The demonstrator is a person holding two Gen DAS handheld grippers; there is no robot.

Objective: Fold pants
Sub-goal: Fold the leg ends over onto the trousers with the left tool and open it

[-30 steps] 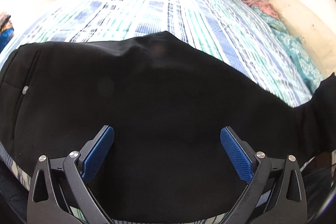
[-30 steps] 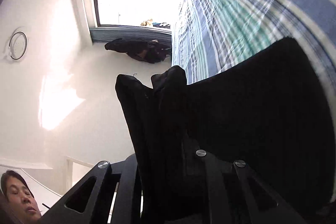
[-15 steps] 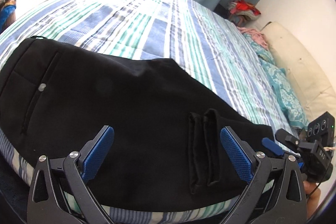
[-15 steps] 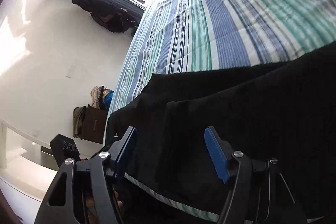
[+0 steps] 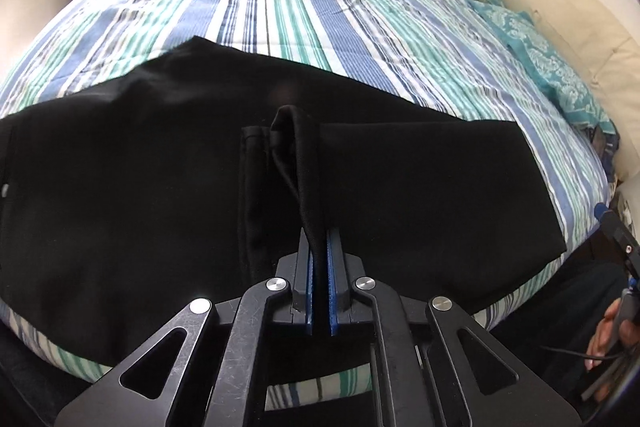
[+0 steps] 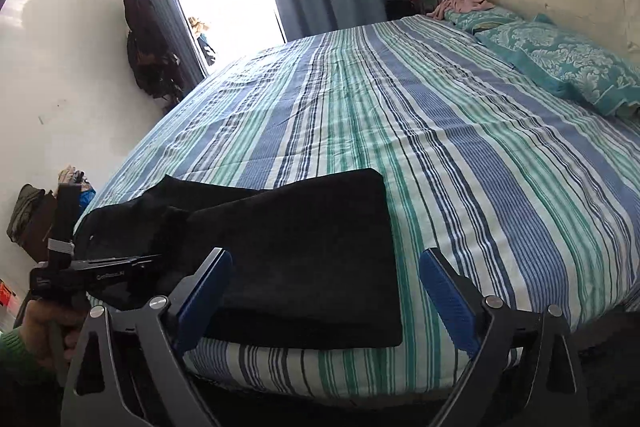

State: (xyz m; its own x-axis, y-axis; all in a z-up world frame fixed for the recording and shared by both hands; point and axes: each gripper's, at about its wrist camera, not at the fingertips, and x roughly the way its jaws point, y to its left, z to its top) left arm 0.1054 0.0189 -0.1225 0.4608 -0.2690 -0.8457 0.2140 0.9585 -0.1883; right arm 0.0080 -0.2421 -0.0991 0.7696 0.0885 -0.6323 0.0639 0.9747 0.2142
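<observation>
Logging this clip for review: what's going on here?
A person with a gripper in each hand is folding black pants on a striped bed. The left gripper is shut on a raised fold of the pants. The right gripper has nothing between its jaws, which are opening, over the folded end.

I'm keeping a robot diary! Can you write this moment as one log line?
step: fold pants | left gripper: jaws shut on pants hem | right gripper: jaws opening, nothing between | pants: on bed
</observation>
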